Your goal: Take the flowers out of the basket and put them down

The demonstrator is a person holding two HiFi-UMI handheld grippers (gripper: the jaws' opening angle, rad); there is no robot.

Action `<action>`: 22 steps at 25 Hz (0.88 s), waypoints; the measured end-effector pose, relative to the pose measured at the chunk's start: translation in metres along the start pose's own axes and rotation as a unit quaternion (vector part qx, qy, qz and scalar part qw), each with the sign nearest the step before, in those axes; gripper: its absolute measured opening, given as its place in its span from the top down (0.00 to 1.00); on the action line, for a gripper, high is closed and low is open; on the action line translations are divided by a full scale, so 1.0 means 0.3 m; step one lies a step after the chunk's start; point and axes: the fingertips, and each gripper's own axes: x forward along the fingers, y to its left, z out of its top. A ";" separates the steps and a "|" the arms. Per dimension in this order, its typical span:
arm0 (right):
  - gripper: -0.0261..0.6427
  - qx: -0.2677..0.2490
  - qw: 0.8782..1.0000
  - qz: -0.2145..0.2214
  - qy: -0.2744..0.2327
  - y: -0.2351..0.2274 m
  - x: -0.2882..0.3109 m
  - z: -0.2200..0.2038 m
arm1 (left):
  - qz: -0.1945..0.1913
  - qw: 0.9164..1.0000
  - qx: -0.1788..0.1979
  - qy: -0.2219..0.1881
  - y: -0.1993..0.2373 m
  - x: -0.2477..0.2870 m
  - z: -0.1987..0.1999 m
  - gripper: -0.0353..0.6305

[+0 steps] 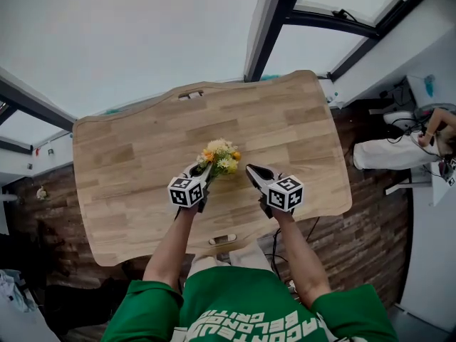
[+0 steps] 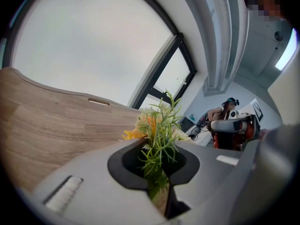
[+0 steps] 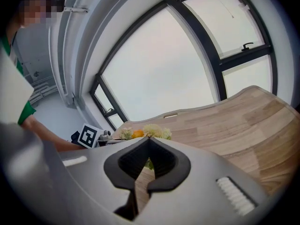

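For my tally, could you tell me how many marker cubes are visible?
2: one cube on the left gripper, which grips the flowers; another cube on the right gripper.

A small bunch of yellow and orange flowers (image 1: 221, 155) was seen gripped by the left gripper (image 1: 202, 172) over the middle of the wooden table (image 1: 128, 155), while the right gripper (image 1: 254, 171) was held just beside them, apart from the blooms.

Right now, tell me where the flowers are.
Head view: the flowers are over the middle of the wooden table, stems clamped in the left gripper, just left of the right gripper.
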 end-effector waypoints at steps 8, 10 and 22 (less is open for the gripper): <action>0.95 0.012 1.000 0.004 0.026 -0.050 0.040 -0.053 | 0.021 0.999 -0.004 0.034 0.073 0.067 -0.087 0.85; 0.95 0.014 0.999 0.003 0.031 -0.060 0.040 -0.066 | 0.025 0.999 0.001 0.044 0.080 0.078 -0.112 0.85; 0.95 0.023 0.999 -0.005 0.040 -0.070 0.033 -0.104 | 0.043 0.997 0.001 0.064 0.111 0.096 -0.154 0.77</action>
